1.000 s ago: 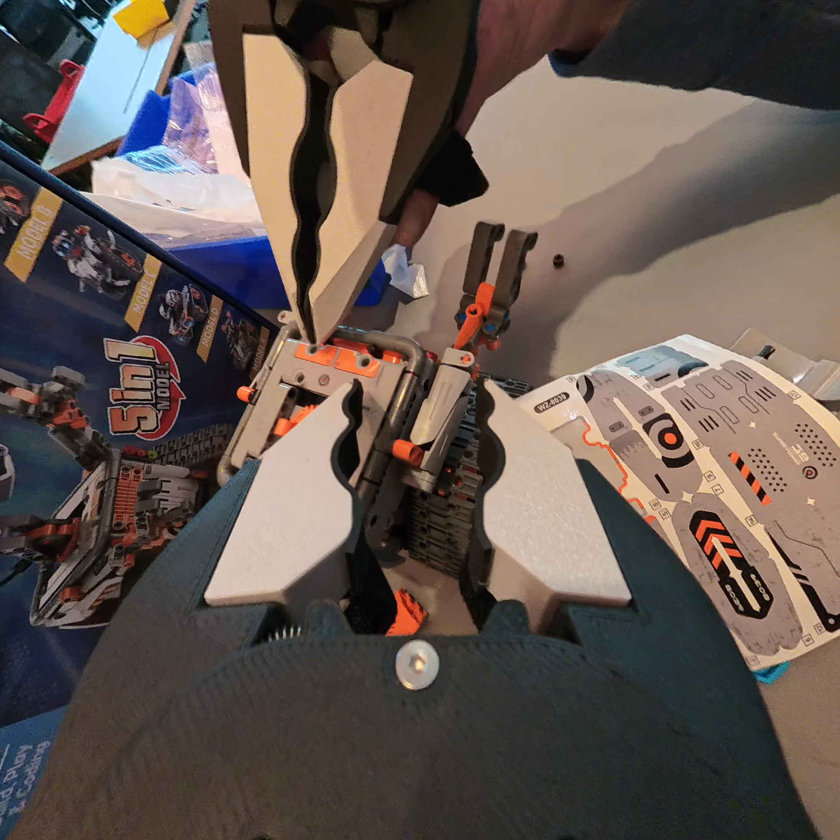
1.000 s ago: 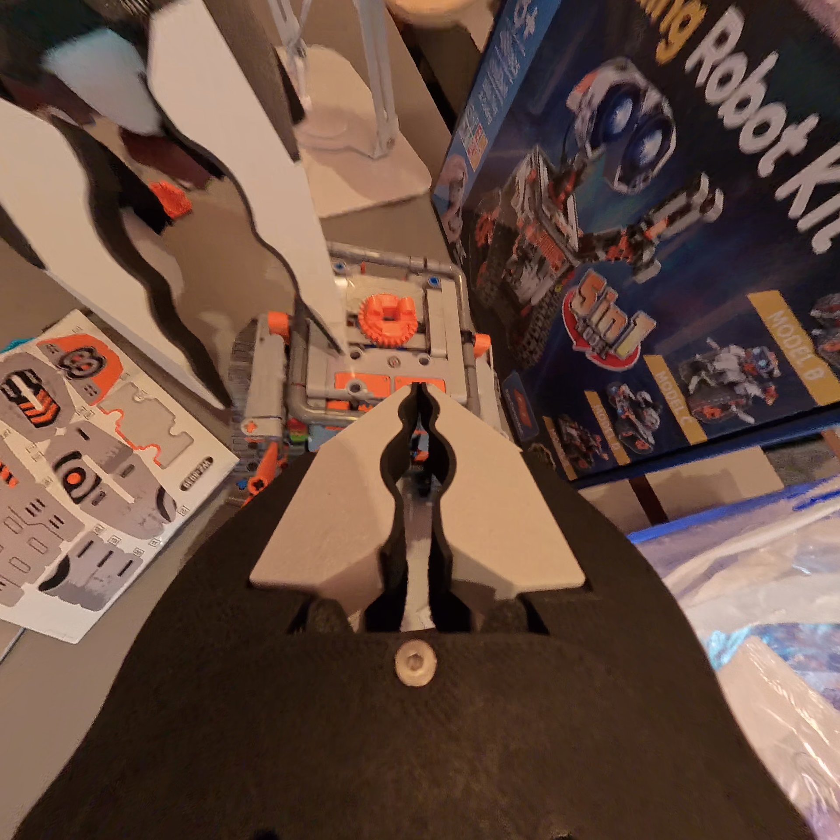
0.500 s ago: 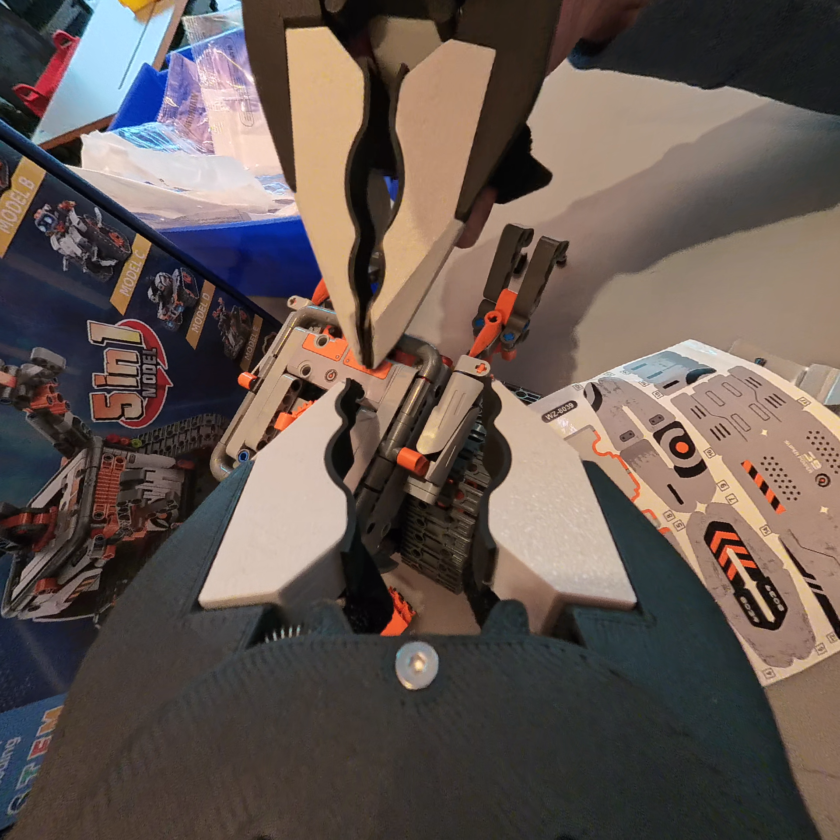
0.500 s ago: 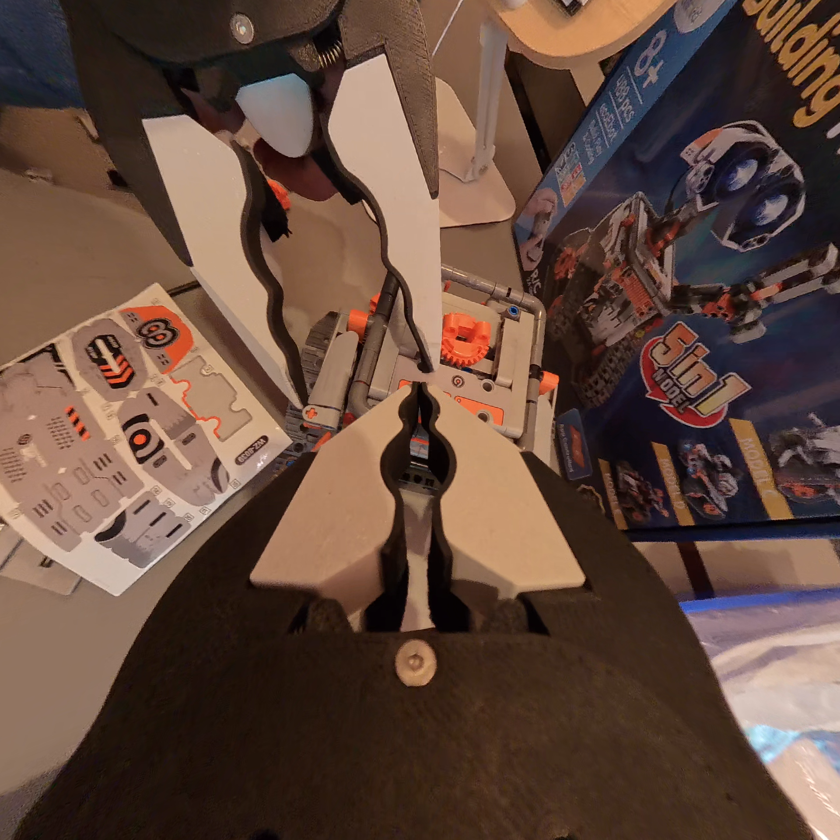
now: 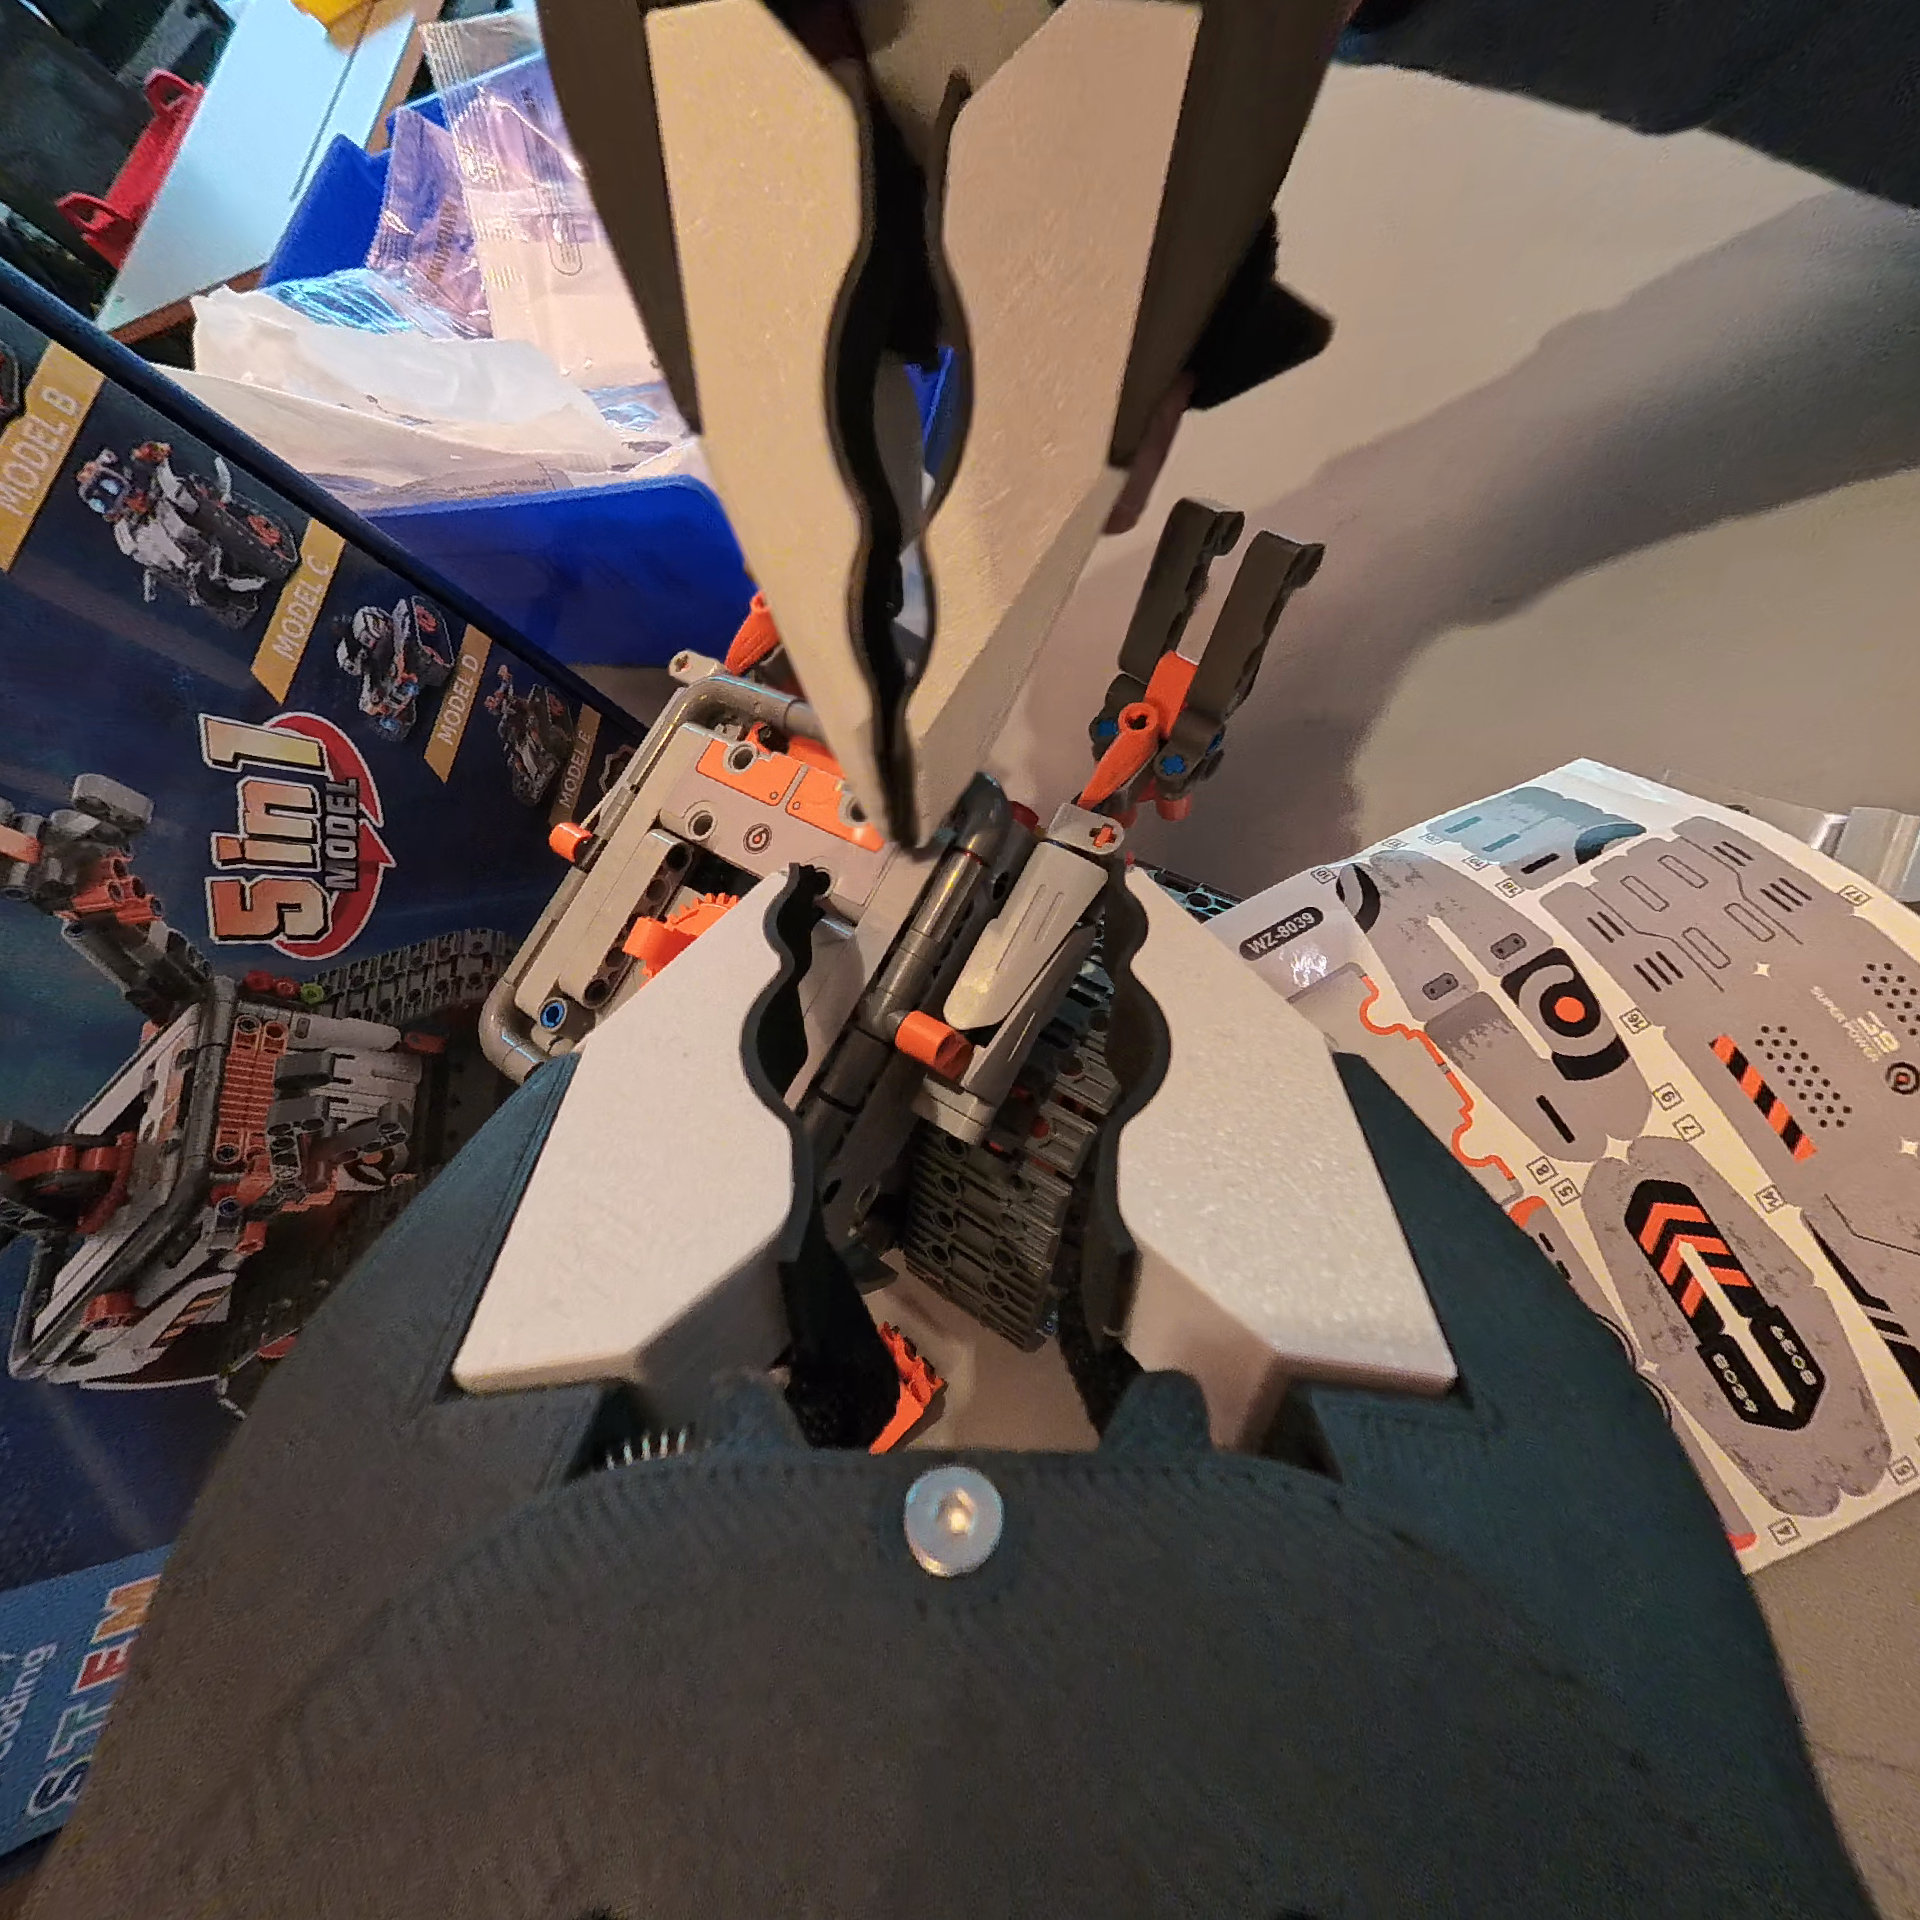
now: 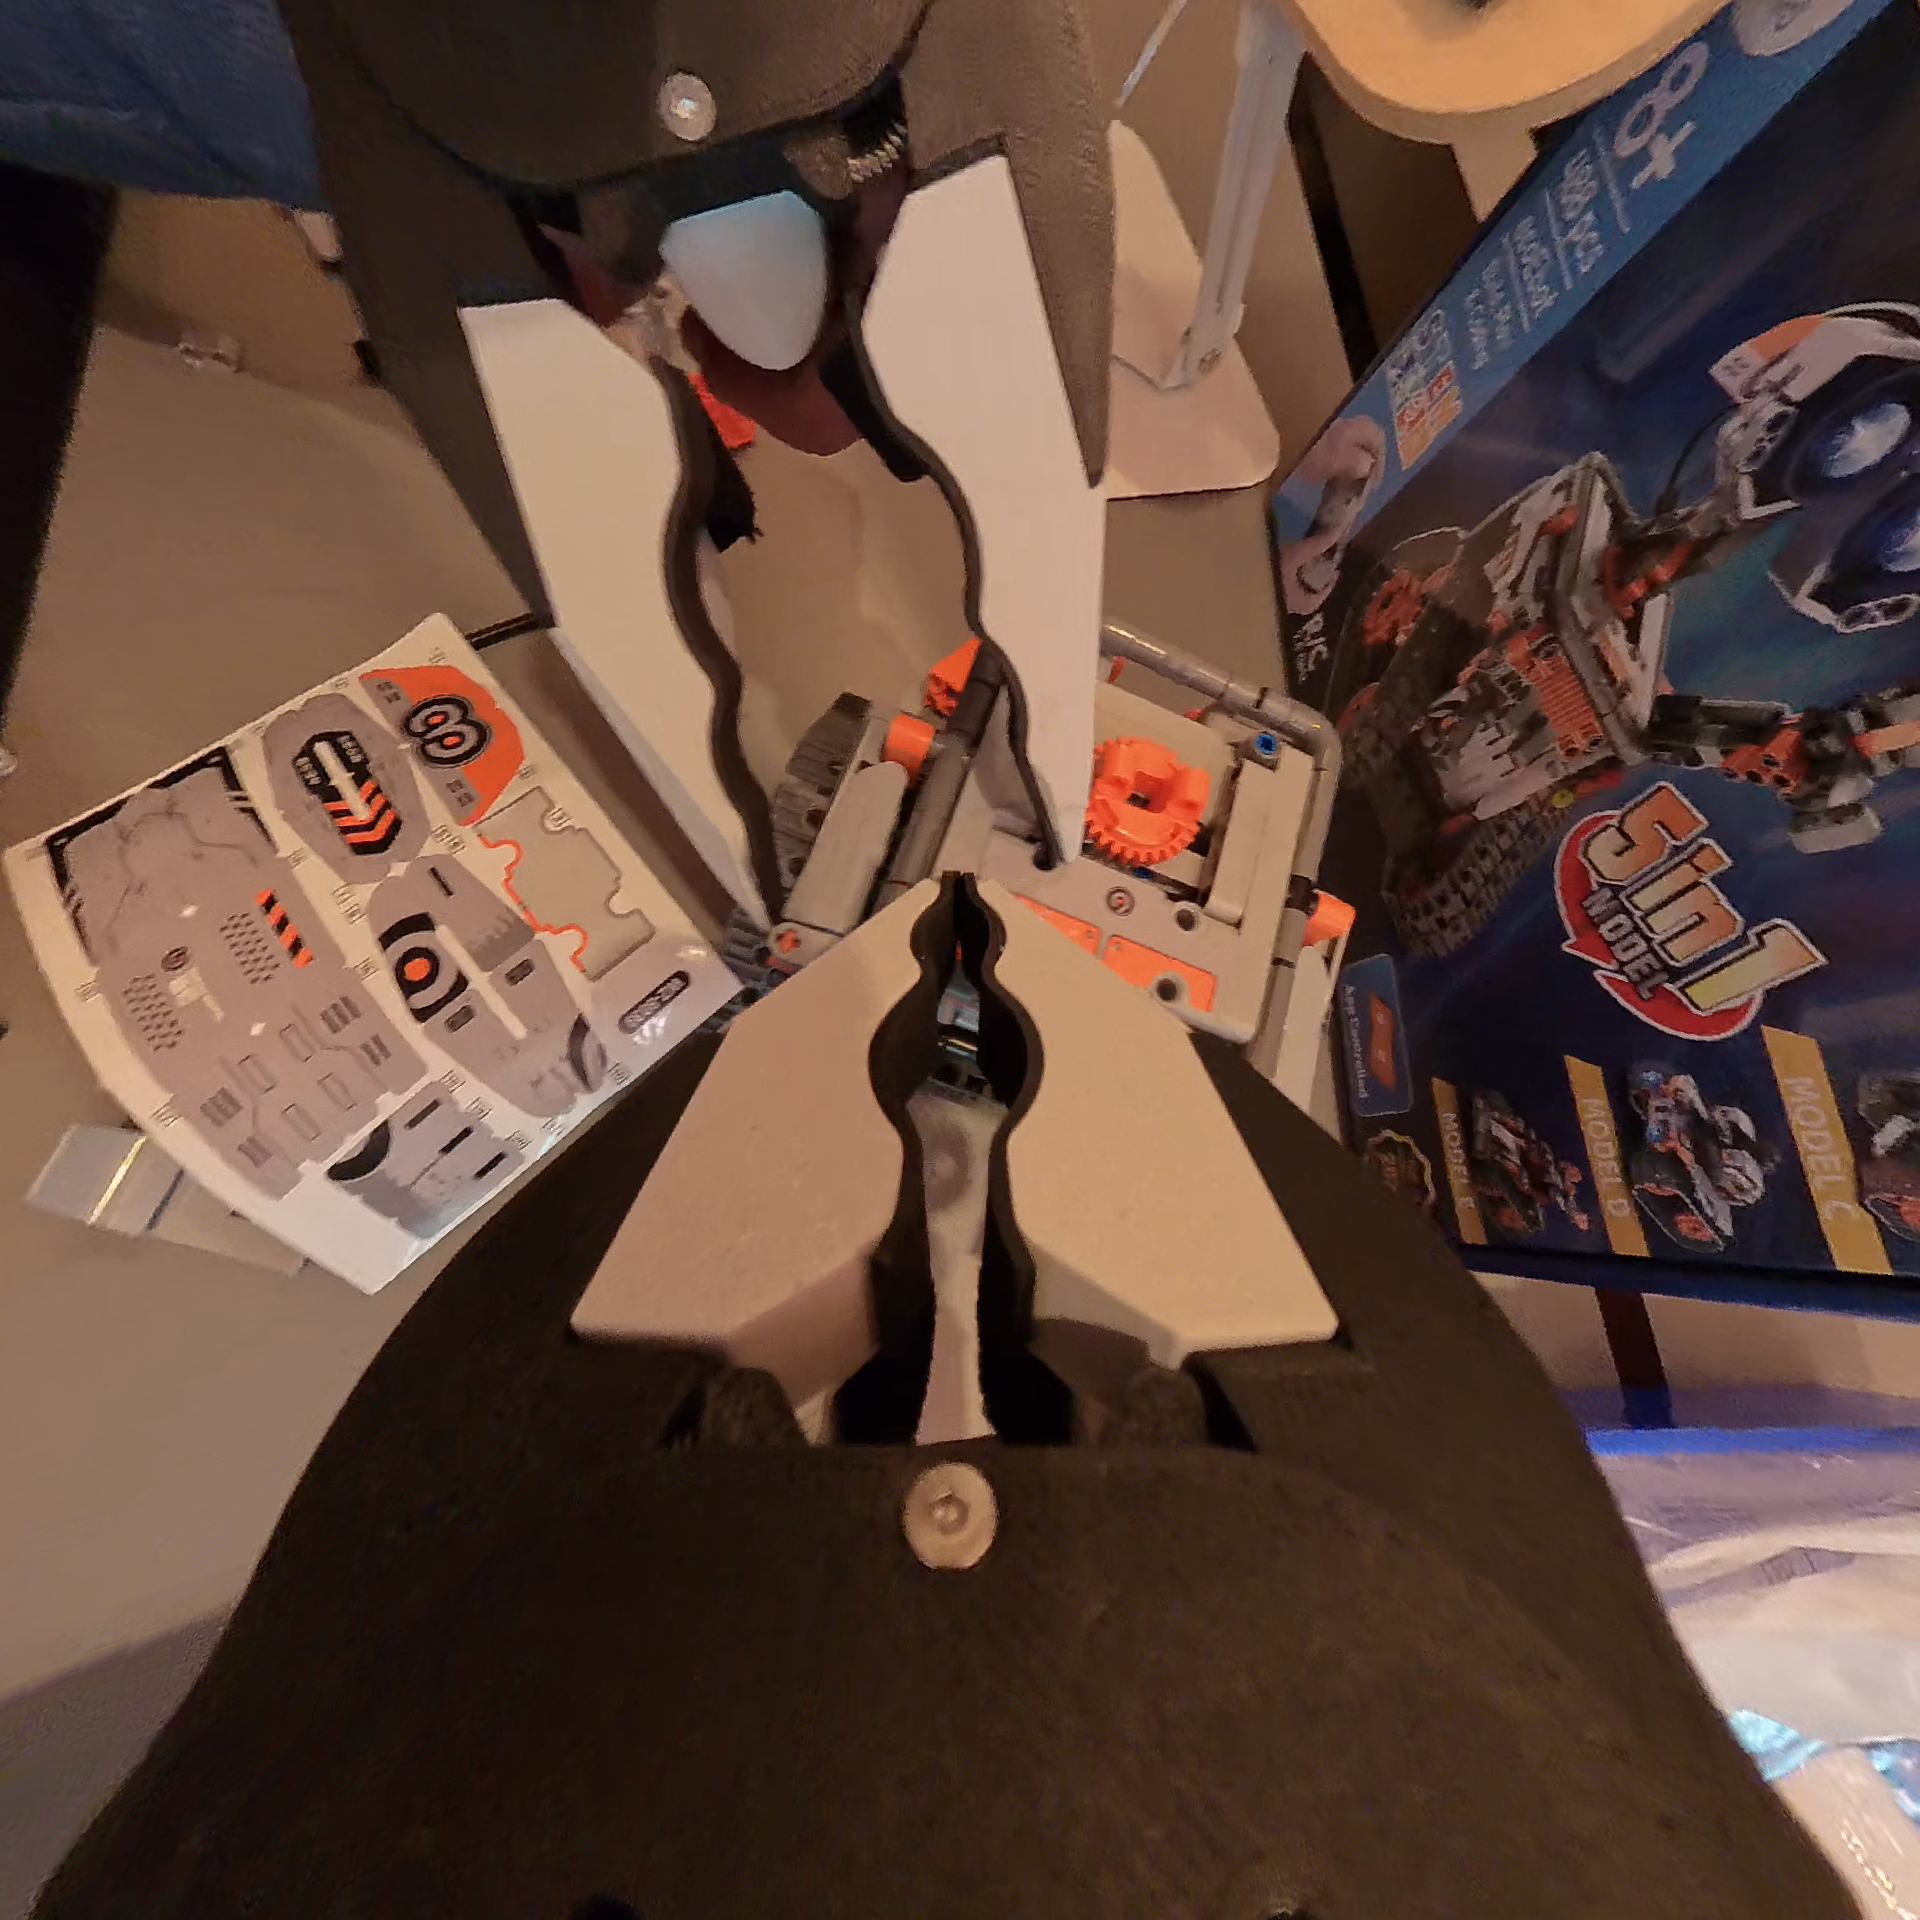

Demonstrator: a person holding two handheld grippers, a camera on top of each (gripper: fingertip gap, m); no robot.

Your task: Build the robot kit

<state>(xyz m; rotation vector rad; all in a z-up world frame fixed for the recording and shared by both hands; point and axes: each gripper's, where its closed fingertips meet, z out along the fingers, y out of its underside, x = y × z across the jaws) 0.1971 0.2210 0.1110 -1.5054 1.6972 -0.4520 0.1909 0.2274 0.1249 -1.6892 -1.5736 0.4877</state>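
- Left tongs [image 5: 961, 904], pale wavy-edged fingers, spread wide around the grey-and-orange studded brick model [image 5: 935, 997] on the matte counter [image 5: 1558, 468].
- Right tongs [image 6: 961, 888] pinched nearly together, tips touching the model's top, gripping nothing visible.
- Glossy sticker sheet [image 5: 1662, 1091] beside.

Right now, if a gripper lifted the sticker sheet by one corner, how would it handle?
The sticker sheet would probably flop: it looks thin and its far edge already curls. Its glossy face may slip between flat pads, and it looks light.
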